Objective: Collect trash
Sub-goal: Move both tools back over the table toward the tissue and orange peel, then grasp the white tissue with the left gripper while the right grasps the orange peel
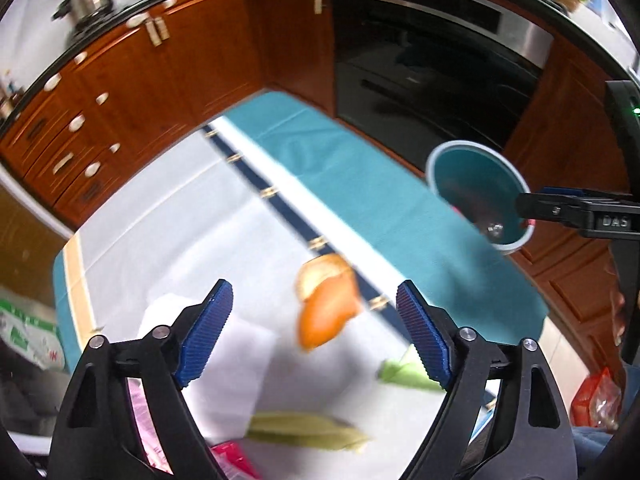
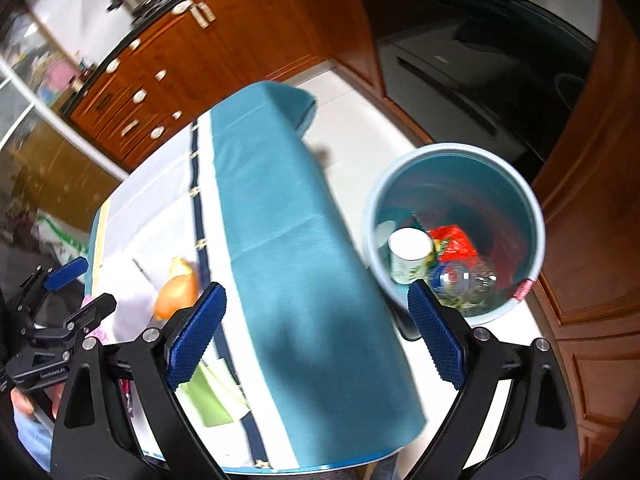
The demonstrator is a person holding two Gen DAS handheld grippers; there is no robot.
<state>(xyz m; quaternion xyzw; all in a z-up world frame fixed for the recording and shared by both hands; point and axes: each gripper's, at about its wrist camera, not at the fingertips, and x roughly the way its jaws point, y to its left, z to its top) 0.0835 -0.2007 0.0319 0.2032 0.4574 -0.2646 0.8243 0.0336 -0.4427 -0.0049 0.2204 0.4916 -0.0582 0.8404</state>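
Both grippers stood spread and empty: the left gripper [image 1: 314, 334] above the table [image 1: 168, 216], the right gripper [image 2: 318, 330] over its edge. Scraps remained: an orange peel [image 1: 326, 308] at twelve o'clock from the left gripper, green wrappers [image 1: 308, 434] nearer. At the right gripper's two o'clock, the bin [image 2: 516, 188] on the floor already held a cup, a bottle and a red wrapper.

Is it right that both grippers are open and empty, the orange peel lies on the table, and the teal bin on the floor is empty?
Not quite: the teal bin is not empty. The right wrist view shows a white cup, a red wrapper and a clear bottle inside. The rest holds.
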